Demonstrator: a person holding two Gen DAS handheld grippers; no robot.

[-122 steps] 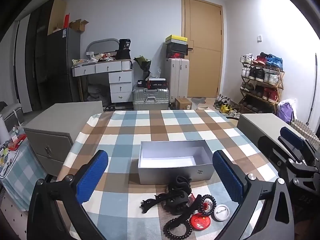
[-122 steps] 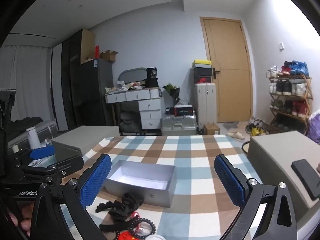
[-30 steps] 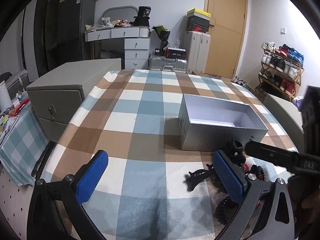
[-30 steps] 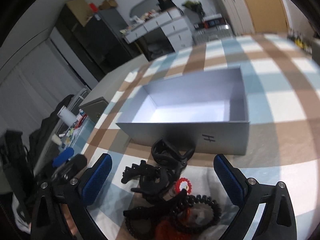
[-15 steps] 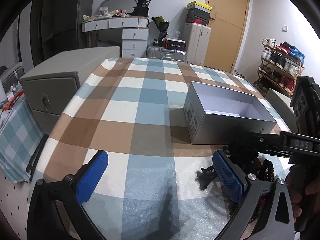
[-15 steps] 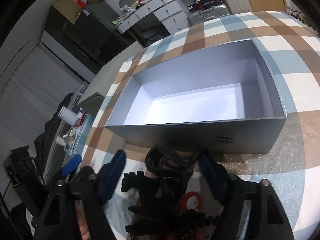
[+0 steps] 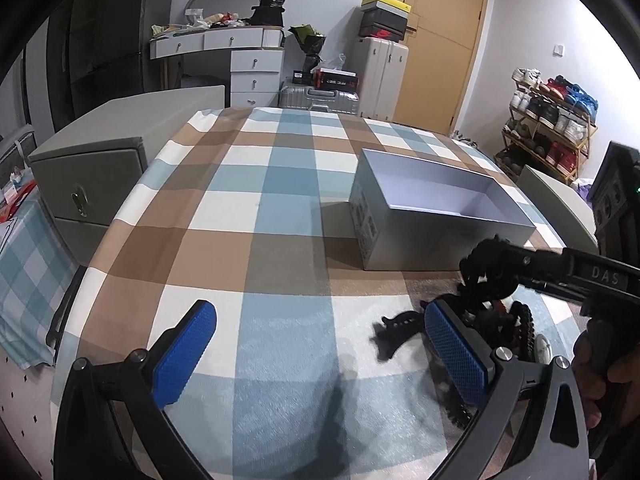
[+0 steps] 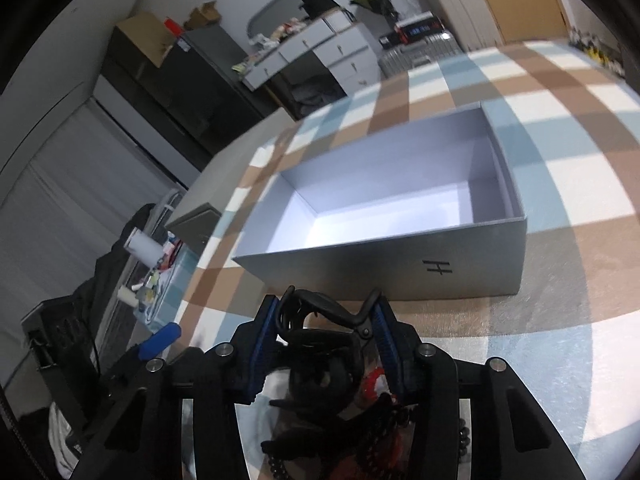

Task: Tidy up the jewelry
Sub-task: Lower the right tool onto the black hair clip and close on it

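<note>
Right claw (image 8: 326, 314) beside box rim (image 8: 376, 240)

One open grey box (image 7: 416, 240) is sitting on one checked tablecloth (image 7: 256, 208), and two grippers are showing, the left gripper (image 7: 320, 350) and the right gripper (image 8: 326, 332). At least two black hair claws are lying by the box, one hair claw (image 8: 324, 320) between the right gripper's pads and another claw (image 7: 394, 330) on the cloth; the rest of the pile is too tangled for counting.
</note>
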